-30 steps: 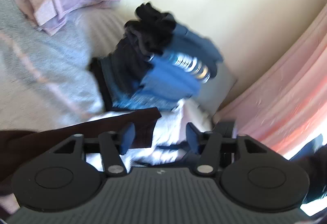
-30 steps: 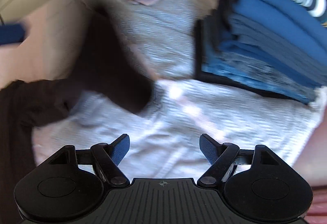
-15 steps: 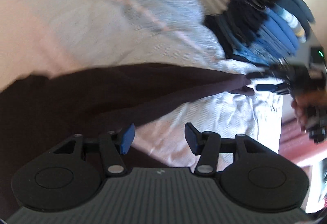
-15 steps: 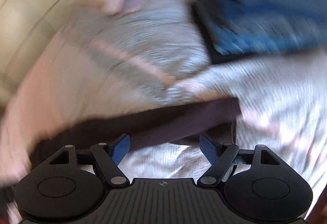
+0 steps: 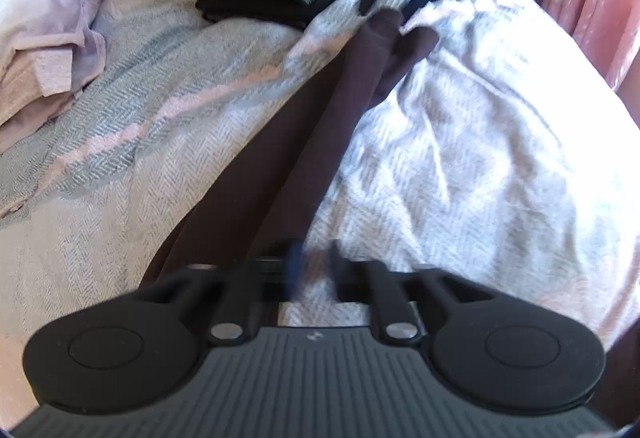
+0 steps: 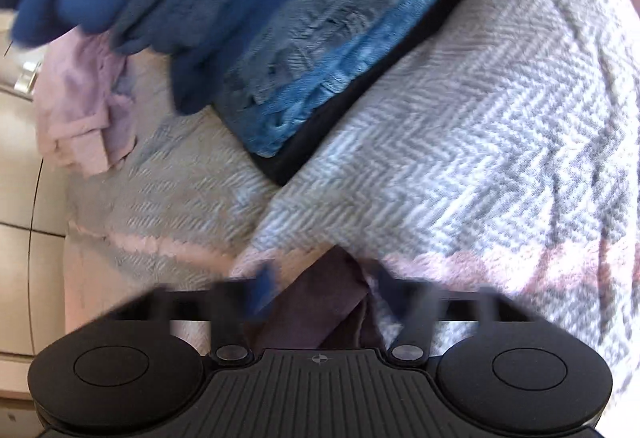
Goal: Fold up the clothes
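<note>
Both grippers at opposite ends of a dark brown garment laid out on the bed

The left gripper [image 5: 314, 270] has its fingers drawn nearly together at the near end of the brown garment [image 5: 304, 126]; whether cloth sits between them I cannot tell. The right gripper [image 6: 320, 290] has just been closing, its fingers around the far end beside the folded stack [image 6: 280, 50]. Taking both ends probably lets the person lift the strip taut for a fold on the blanket [image 5: 460, 166].
</note>
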